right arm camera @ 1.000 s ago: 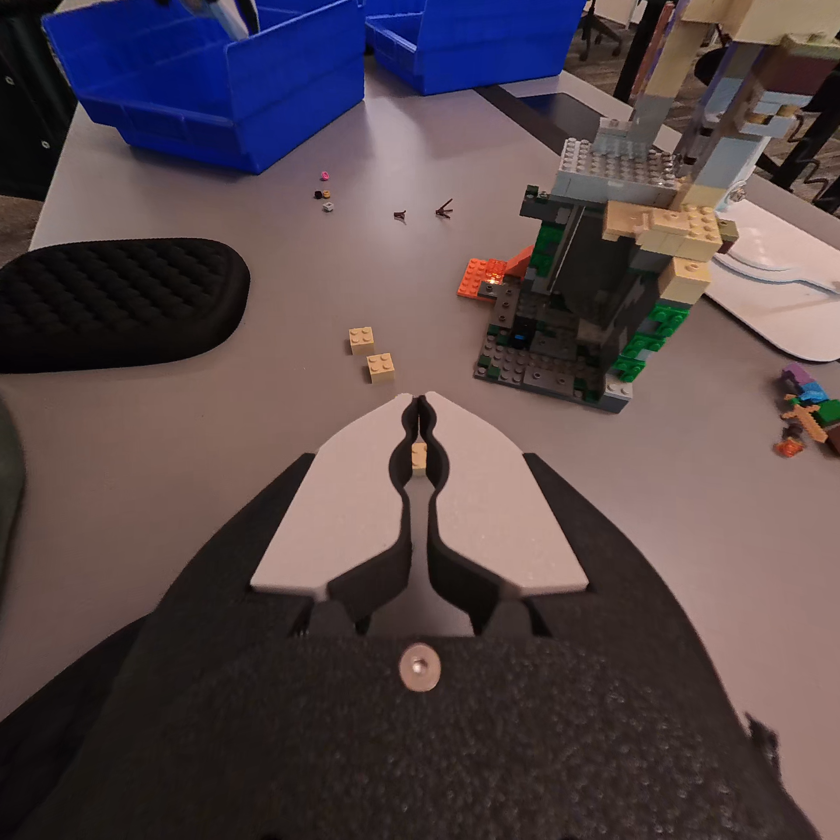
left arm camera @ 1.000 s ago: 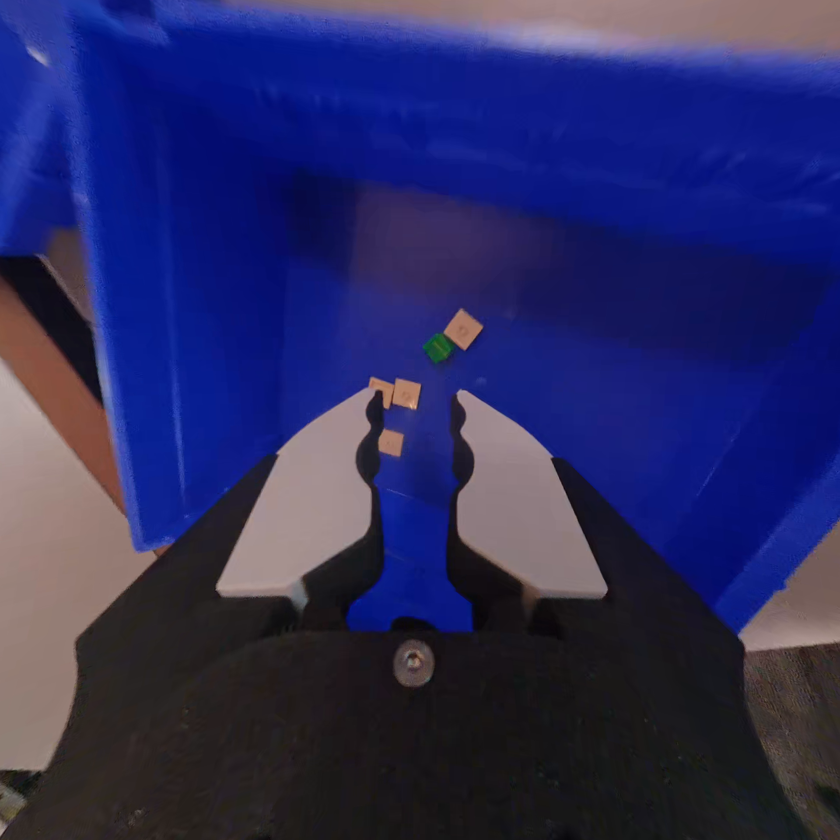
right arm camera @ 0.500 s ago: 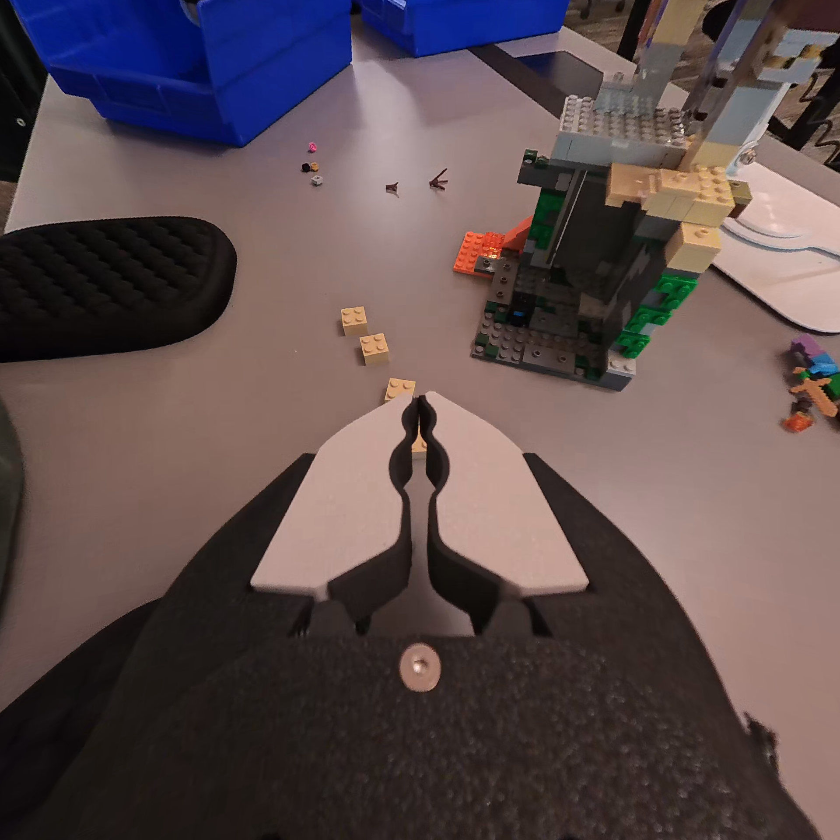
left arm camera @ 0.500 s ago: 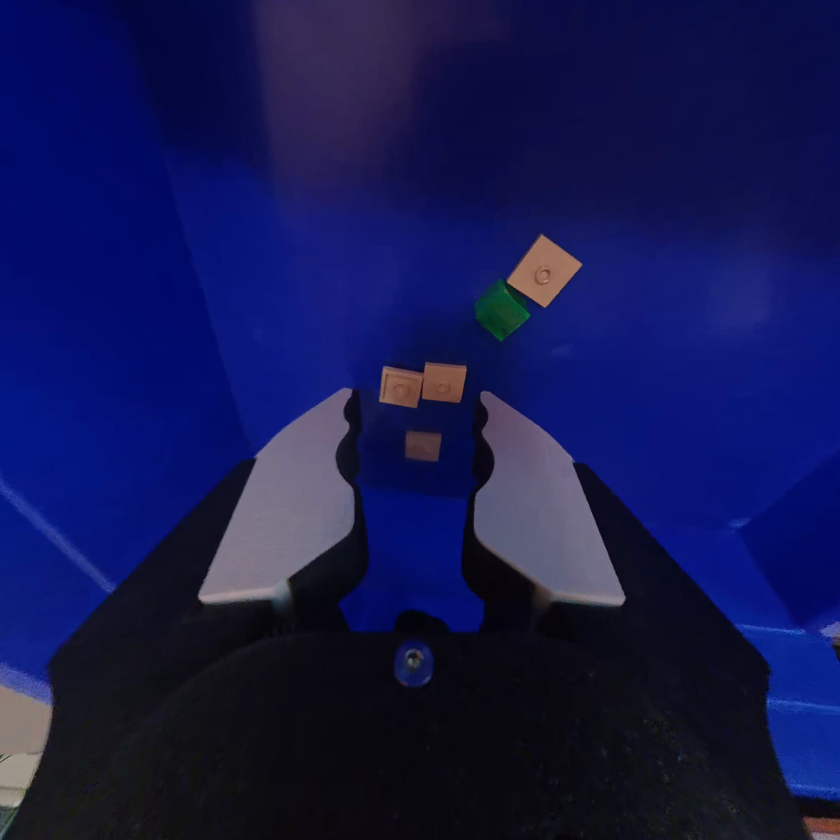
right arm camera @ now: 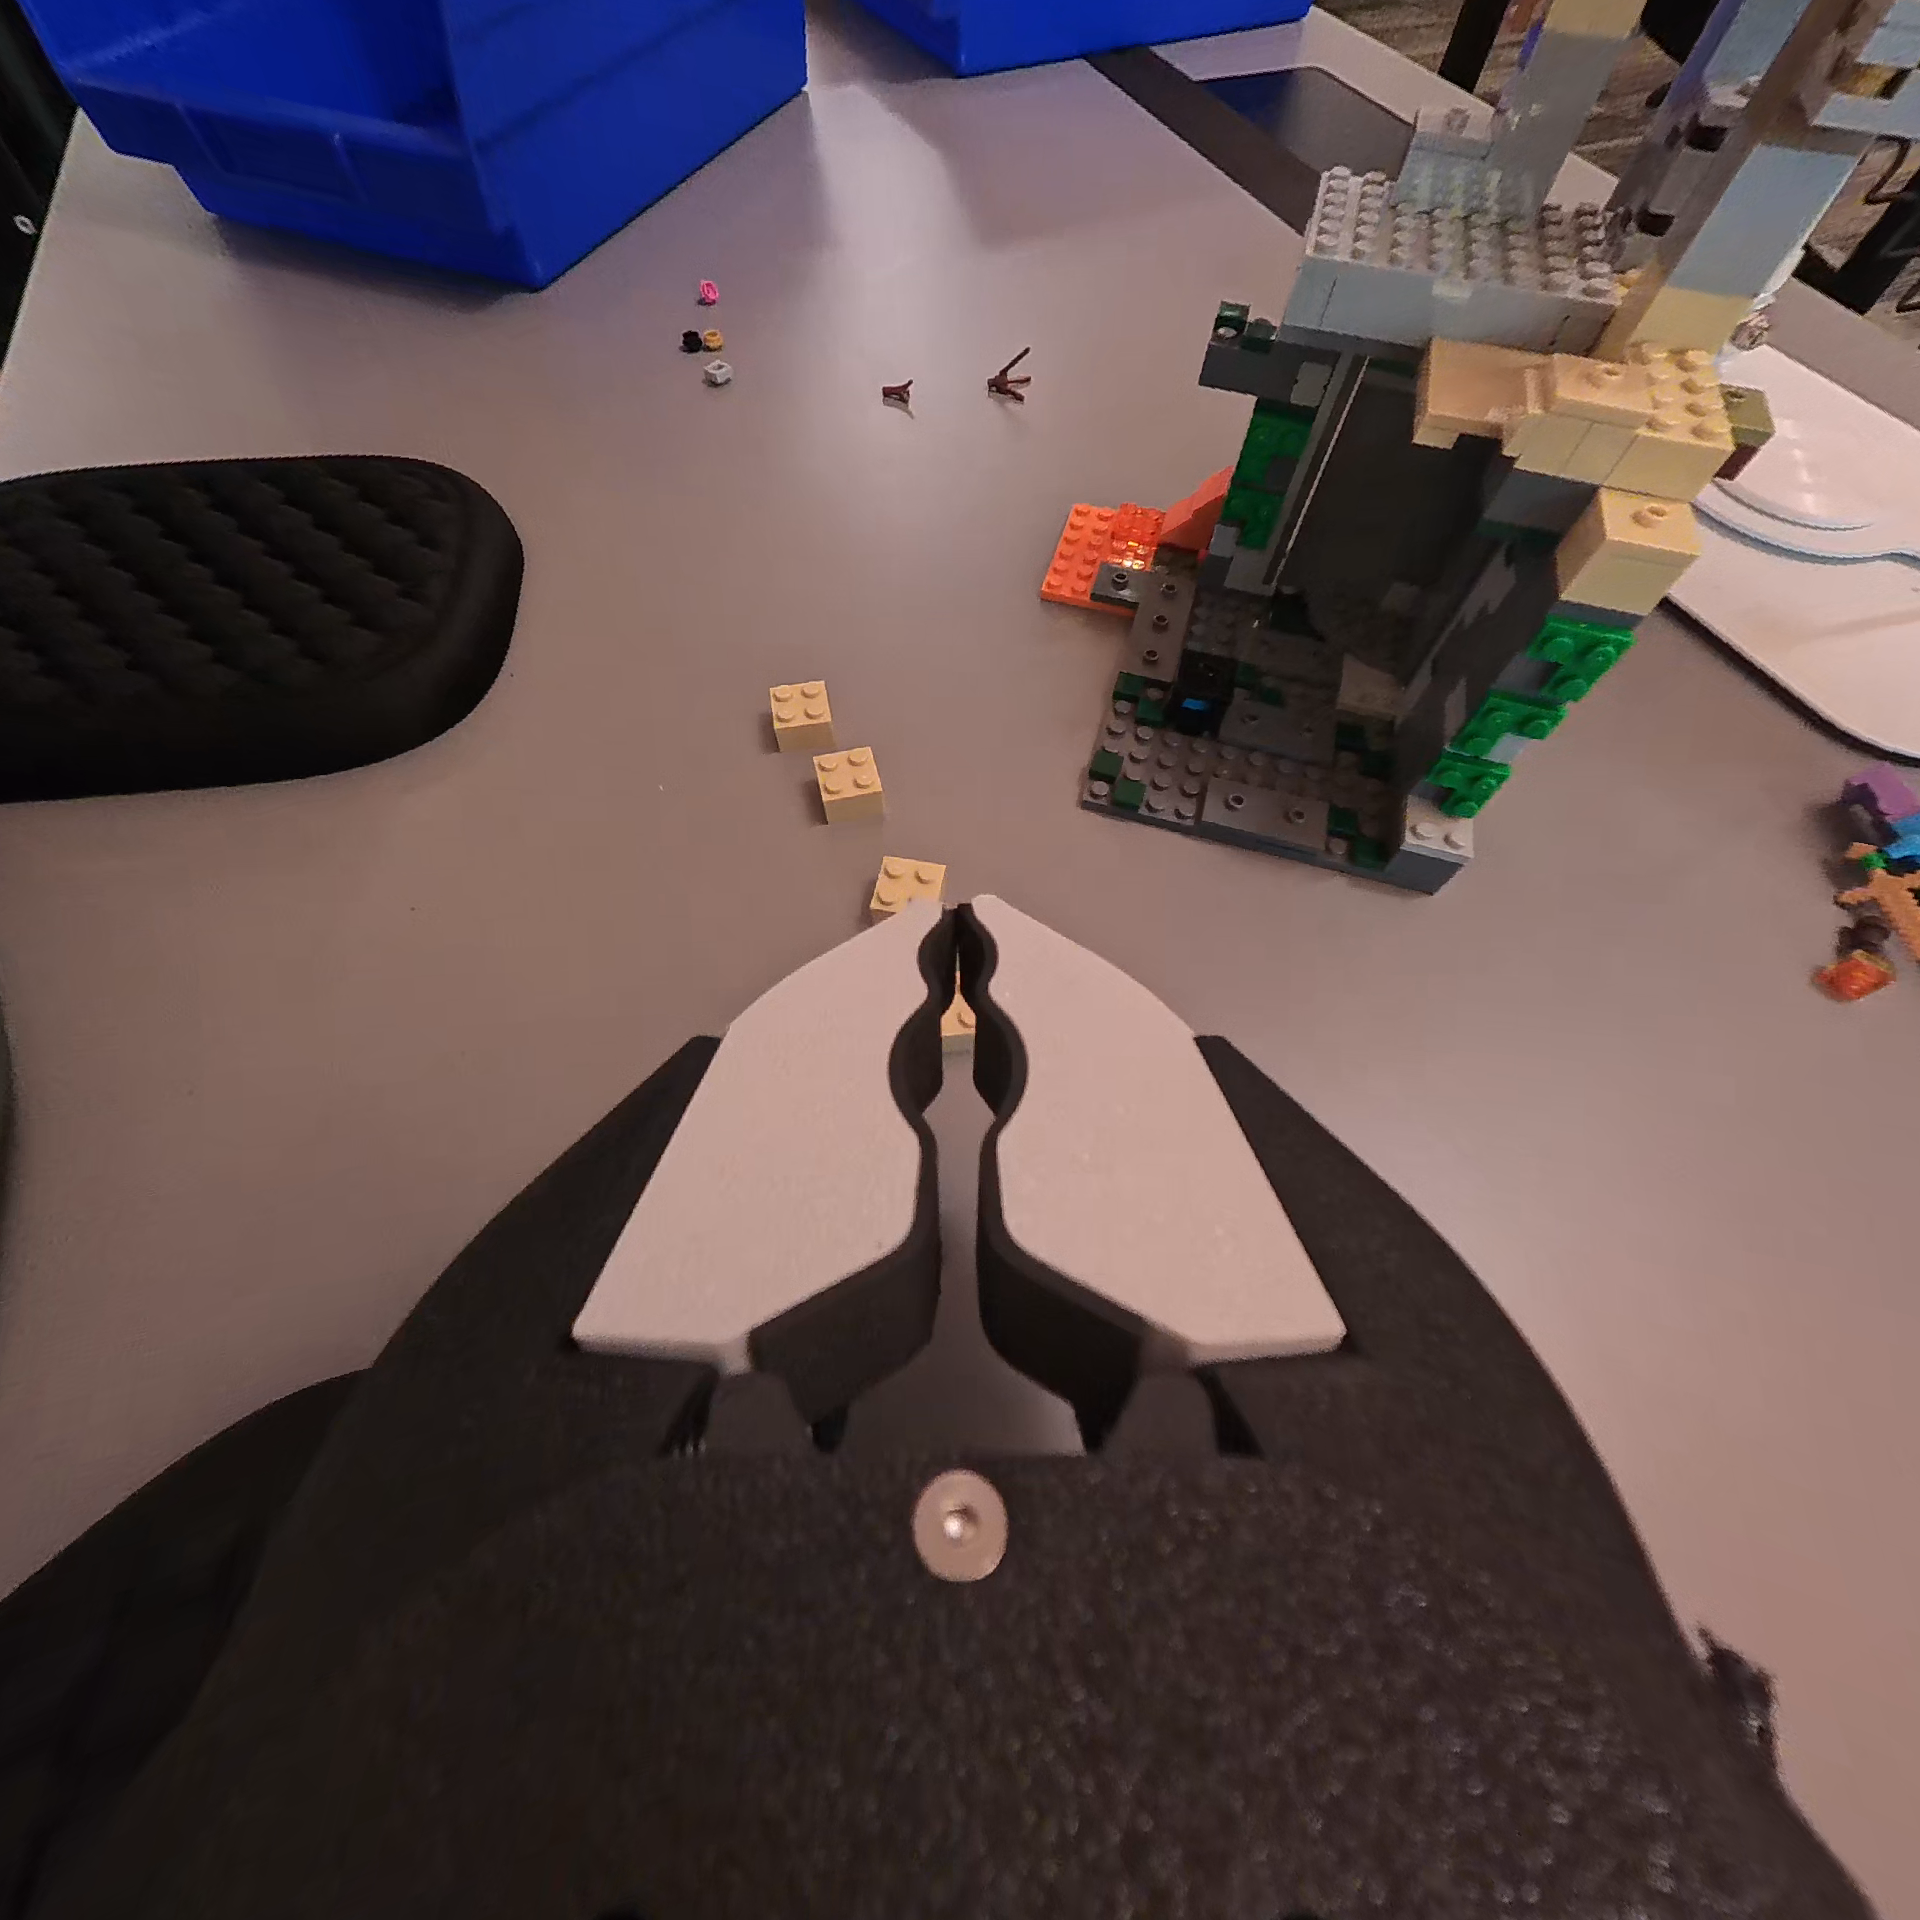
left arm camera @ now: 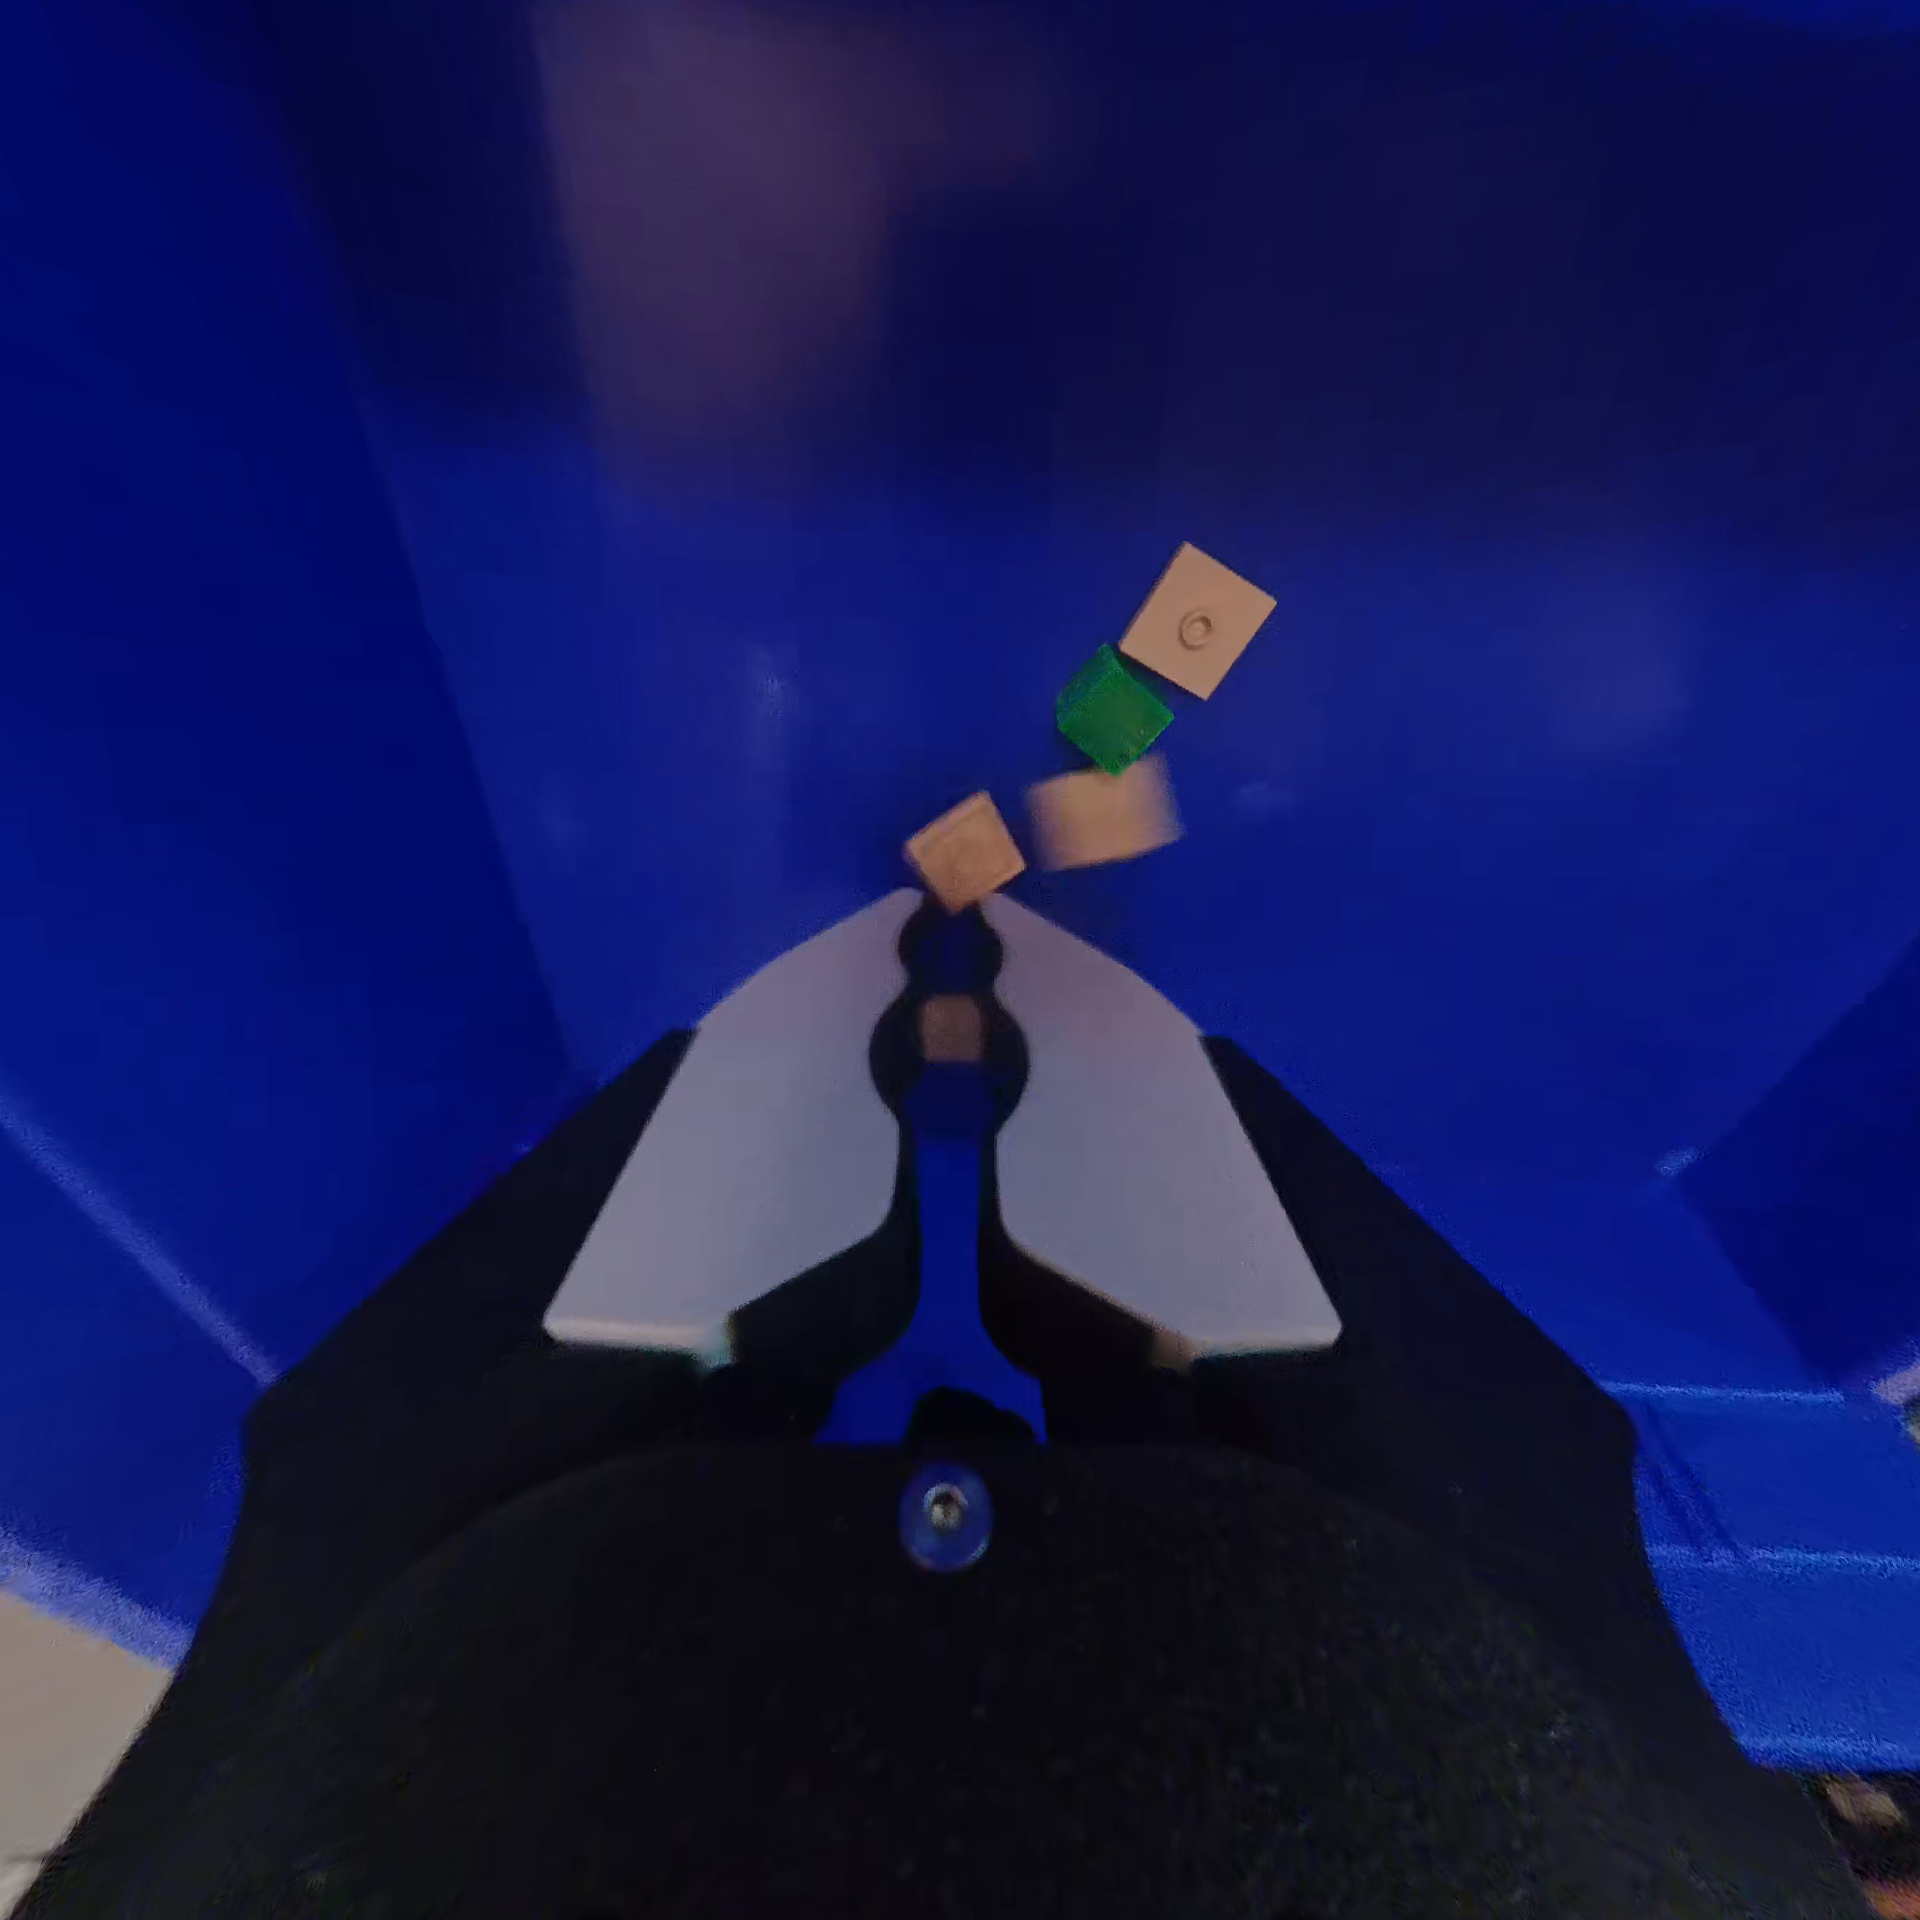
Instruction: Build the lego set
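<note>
Deep inside the blue plastic bin (left arm camera: 520, 623), the left gripper (left arm camera: 951, 902) pinches a small tan square plate (left arm camera: 964, 850) at its tips, while the right gripper (right arm camera: 957, 908), closed and empty, hovers beside loose tan two-by-two bricks (right arm camera: 847, 784) near the grey-green lego build (right arm camera: 1382, 582).

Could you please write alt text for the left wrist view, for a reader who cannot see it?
The left gripper reaches into a blue bin, its fingers nearly closed, the tips at a small tan plate on the bin floor. Beyond lie a blurred tan piece, a green brick and a larger tan plate; another tan piece shows between the fingers.
</note>
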{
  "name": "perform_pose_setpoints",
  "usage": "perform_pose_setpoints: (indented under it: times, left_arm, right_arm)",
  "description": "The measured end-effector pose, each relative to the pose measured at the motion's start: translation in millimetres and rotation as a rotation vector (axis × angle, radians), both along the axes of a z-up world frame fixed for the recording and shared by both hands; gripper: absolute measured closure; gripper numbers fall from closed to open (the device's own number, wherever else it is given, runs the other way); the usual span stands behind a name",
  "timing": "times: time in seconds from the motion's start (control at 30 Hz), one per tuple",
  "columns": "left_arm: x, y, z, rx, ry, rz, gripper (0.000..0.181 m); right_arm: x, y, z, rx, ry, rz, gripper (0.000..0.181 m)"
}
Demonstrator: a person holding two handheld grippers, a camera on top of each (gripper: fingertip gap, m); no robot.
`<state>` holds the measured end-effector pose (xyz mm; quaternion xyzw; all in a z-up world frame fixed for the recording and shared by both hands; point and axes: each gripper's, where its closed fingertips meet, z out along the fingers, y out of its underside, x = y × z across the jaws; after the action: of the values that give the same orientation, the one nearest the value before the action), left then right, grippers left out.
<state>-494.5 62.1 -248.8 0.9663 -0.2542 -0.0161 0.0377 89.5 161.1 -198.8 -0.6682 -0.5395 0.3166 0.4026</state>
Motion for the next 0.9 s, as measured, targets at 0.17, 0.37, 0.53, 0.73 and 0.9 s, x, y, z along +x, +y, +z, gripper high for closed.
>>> perform_pose_setpoints:
  times: [0.17, 0.37, 0.53, 0.73, 0.9]
  left_arm:
    - [7, 0, 14, 0.061, -0.007, -0.015, 0.178]
    - [12, 4, 9, 0.089, 0.022, -0.032, 0.151]
    - [7, 12, -2, 0.084, 0.026, -0.022, 0.147]
    - [13, 13, -5, 0.044, -0.053, 0.003, 0.163]
    - [29, 13, 18, 0.117, -0.039, -0.049, 0.163]
  right_arm:
    - [-2, -1, 1, -0.001, 0.011, 0.007, 0.181]
    - [-3, -4, 1, 0.002, 0.011, 0.016, 0.181]
    - [0, -3, 4, 0.009, 0.013, 0.009, 0.181]
    - [0, -4, 3, 0.009, 0.011, 0.007, 0.181]
    - [2, -5, 8, 0.021, 0.016, 0.014, 0.181]
